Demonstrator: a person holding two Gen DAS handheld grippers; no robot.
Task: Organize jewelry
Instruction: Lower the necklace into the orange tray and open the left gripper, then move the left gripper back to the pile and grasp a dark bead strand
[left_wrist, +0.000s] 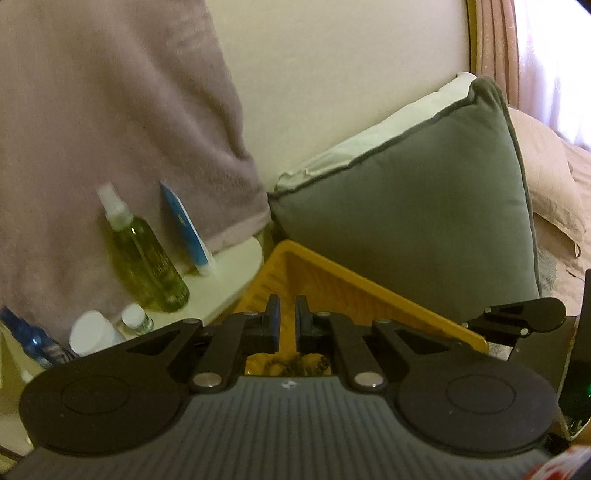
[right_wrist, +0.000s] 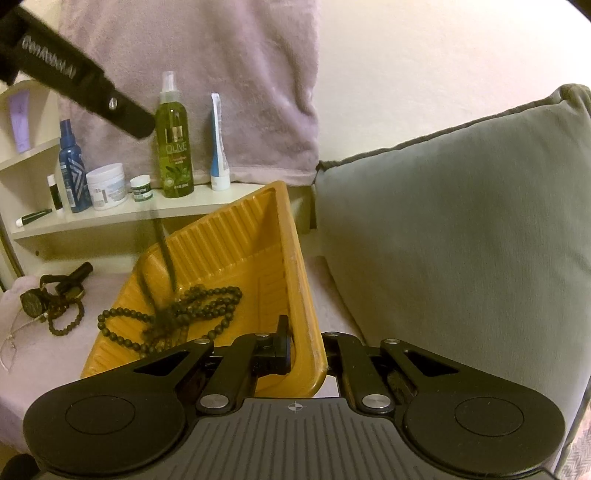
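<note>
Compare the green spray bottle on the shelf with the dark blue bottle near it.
The green spray bottle is translucent olive green; the dark blue bottle is opaque. The green one is taller and has a clear cap, the blue one is shorter with a dark top. The green one stands near the shelf's middle, the blue one further left. Both stand upright on that shelf.

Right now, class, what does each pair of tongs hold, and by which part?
The right tongs grip the yellow tray by its near side wall. The left tongs are nearly shut on a dangling strand of the dark bead necklace, though blur leaves that grip uncertain.
</note>
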